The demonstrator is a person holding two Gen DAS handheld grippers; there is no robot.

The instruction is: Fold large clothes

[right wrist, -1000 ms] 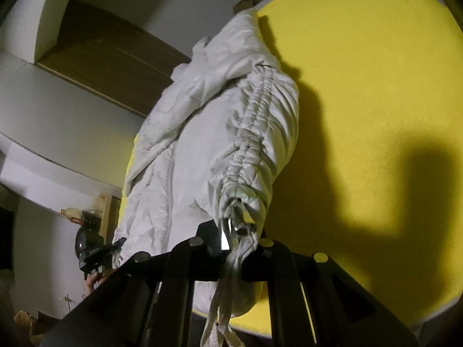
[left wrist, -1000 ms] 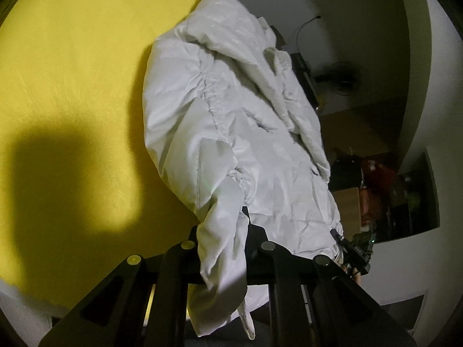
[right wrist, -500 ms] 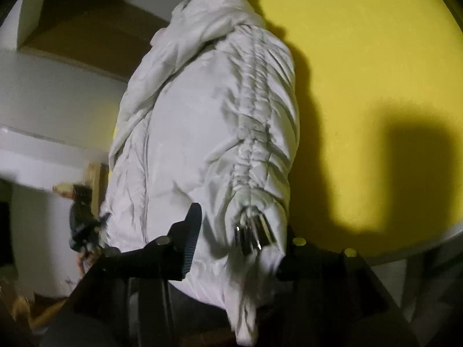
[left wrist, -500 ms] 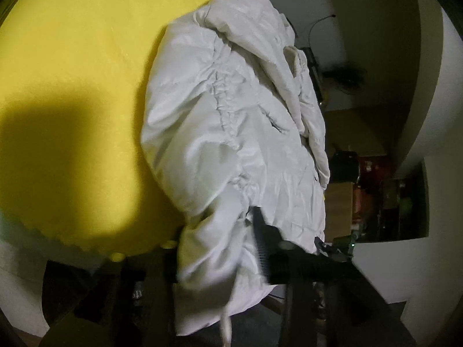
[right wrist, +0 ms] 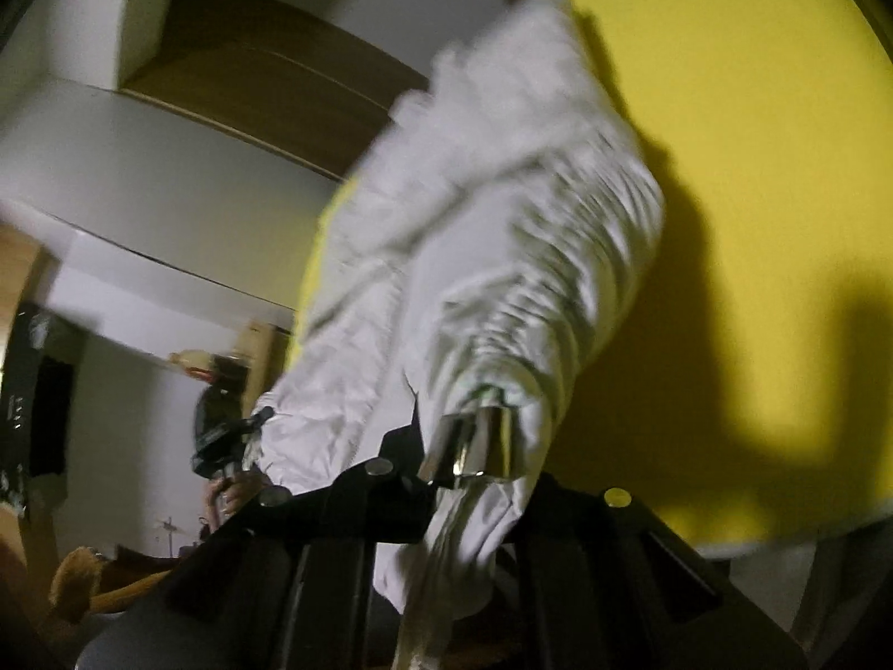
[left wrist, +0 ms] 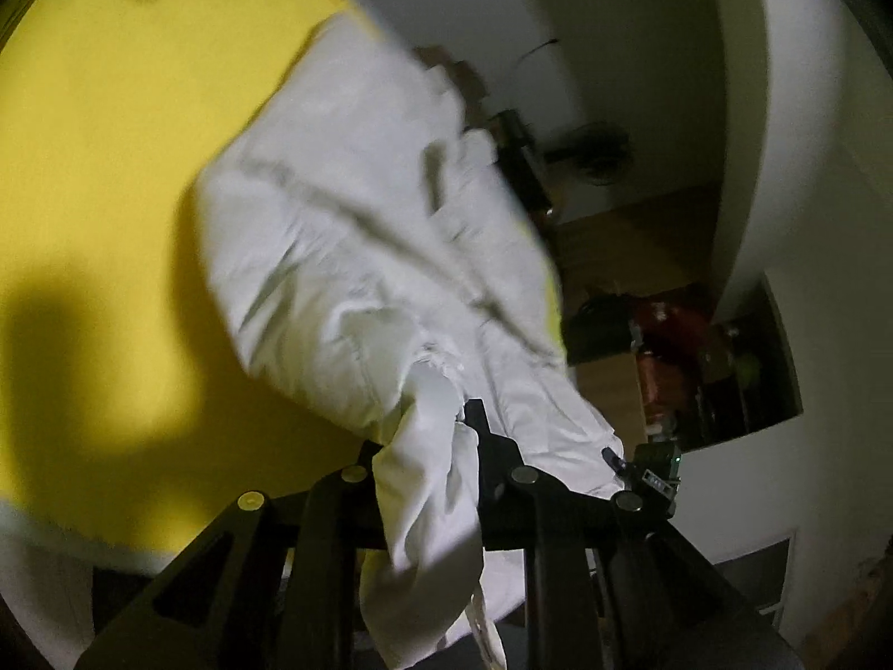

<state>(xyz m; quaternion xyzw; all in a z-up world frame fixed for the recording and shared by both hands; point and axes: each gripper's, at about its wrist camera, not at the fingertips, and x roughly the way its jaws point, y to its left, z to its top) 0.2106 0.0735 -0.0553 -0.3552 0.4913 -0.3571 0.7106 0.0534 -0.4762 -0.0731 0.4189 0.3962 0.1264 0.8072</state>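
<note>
A white puffy jacket [left wrist: 357,234] lies on a yellow cloth-covered table [left wrist: 111,167]. My left gripper [left wrist: 430,441] is shut on the jacket's hem, with white fabric hanging down between the fingers. In the right wrist view the same jacket [right wrist: 502,257] stretches away over the yellow table [right wrist: 753,139]. My right gripper [right wrist: 463,463] is shut on the jacket's other lower corner, beside a shiny metal toggle [right wrist: 480,446]. A drawstring hangs below. Both views are blurred by motion.
The table's near edge [left wrist: 67,536] runs below the left gripper. A shelf with dark and red items [left wrist: 697,357] stands at the right. The other gripper [left wrist: 647,469] shows past the jacket's hem. White walls and a wooden cabinet [right wrist: 268,78] lie behind.
Both grippers stay shut on the jacket's lower corners and have moved with it; the jacket has shifted over the table and the views are now motion-blurred.
</note>
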